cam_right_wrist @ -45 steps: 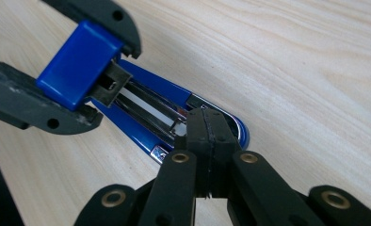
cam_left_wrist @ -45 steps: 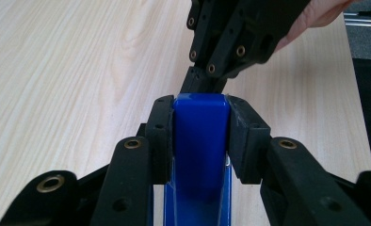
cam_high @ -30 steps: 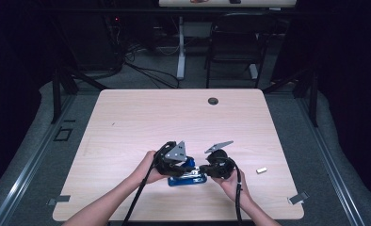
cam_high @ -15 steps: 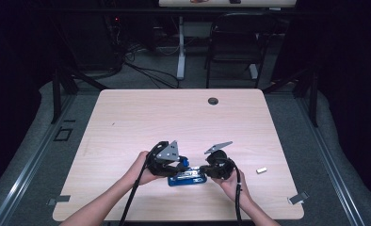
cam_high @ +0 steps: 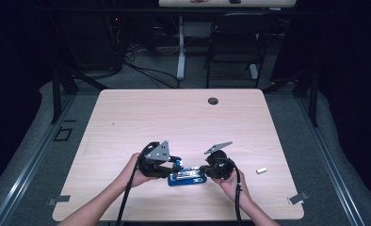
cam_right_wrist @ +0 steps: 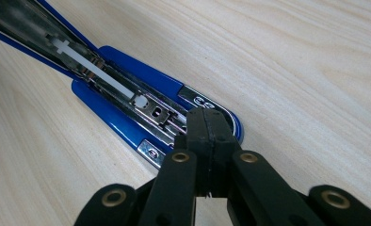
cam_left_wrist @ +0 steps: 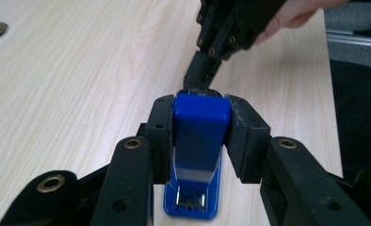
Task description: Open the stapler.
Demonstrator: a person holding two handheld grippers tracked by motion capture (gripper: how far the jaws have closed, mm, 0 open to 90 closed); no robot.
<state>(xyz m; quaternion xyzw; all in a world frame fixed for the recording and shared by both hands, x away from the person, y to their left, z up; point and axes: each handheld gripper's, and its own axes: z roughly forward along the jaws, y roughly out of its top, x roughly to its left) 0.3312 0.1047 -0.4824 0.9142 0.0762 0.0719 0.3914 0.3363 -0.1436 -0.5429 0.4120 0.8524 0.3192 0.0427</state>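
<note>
**Blue stapler opened between two grippers**

Blue plastic and bright metal make up the stapler, which lies near the front edge of the pale wooden table, between the person's two hands. No brand name can be read on it; in the right gripper view the silver plates at its front end carry small embossed marks, too blurred to make out.

Seen from the left gripper view, the left gripper is clamped on the stapler's blue top cover, one black pad pressed against each side of it, with the cover lifted away from the base. From above, this gripper sits at the stapler's left end.

The right gripper meets the opposite end. Its jaws are squeezed tight together, their tips resting on the front of the open metal staple channel, where the white pusher strip runs down the middle. Whether anything is pinched between them cannot be told. In the high view this gripper touches the stapler's right end.

A small pale block lies well apart to the right, and a dark round grommet sits near the far edge.
</note>
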